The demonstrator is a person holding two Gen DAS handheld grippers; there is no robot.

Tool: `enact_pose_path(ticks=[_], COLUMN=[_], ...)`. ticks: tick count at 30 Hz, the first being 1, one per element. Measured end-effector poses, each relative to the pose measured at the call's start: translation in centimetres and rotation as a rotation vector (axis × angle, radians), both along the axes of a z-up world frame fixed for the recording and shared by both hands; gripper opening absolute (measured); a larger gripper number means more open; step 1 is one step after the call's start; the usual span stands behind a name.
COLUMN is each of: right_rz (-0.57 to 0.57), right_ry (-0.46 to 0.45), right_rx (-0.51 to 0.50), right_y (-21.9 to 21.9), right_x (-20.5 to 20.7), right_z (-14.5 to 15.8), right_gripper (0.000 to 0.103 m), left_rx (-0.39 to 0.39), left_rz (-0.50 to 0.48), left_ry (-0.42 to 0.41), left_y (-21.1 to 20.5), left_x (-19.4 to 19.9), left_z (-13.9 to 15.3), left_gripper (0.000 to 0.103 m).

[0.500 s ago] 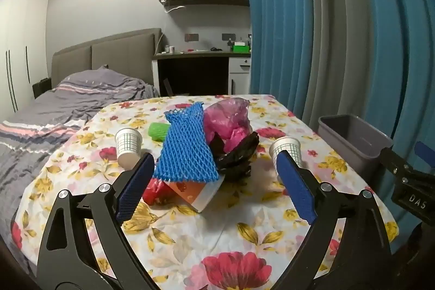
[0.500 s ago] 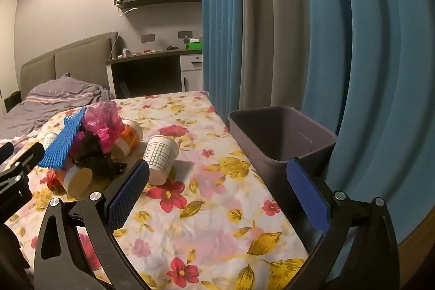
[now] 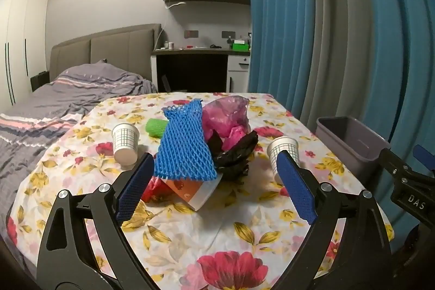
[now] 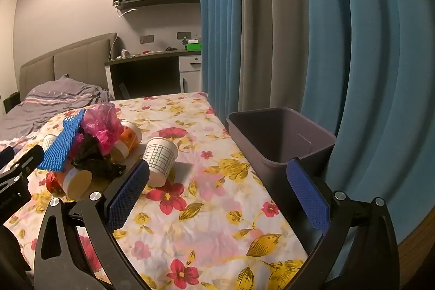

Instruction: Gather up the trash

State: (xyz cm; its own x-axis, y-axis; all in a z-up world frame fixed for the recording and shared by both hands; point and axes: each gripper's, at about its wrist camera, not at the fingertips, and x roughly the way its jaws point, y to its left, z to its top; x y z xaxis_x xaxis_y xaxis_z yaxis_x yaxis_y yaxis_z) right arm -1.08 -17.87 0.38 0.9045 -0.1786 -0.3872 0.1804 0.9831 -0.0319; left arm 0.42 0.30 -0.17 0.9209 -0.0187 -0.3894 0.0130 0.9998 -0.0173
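Observation:
A trash pile sits mid-table: blue foam net (image 3: 185,143), pink plastic bag (image 3: 228,116), black plastic bag (image 3: 233,154), green net (image 3: 155,125), an orange paper cup (image 3: 190,192) on its side. Two checked paper cups stand upside down left (image 3: 125,139) and right (image 3: 282,150) of it. My left gripper (image 3: 214,186) is open and empty, just short of the pile. My right gripper (image 4: 217,192) is open and empty, above the table between the right cup (image 4: 160,156) and the grey bin (image 4: 280,137). The pile (image 4: 89,137) lies to its left.
The table has a floral cloth (image 3: 206,233). The grey bin (image 3: 350,143) stands at the table's right edge against blue and grey curtains (image 4: 326,31). A bed (image 3: 54,110) lies to the left, a desk (image 3: 195,64) behind.
Both grippers have barely moved; the left view sits very slightly closer to the pile. Nothing was taken hold of.

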Motion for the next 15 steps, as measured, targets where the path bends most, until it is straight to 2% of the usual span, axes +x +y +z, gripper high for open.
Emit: enact_pose_path(ticks=[15], right_rz=[-0.004], right_ry=[-0.005], right_rx=[0.002], right_y=[-0.34], right_x=[-0.01], right_z=[0.46], right_gripper=[0.098], left_rx=[-0.013], left_rz=[0.001], left_ry=[0.004], left_y=[0.25], left_x=[0.0], left_z=[-0.1], left_gripper=[0.09])
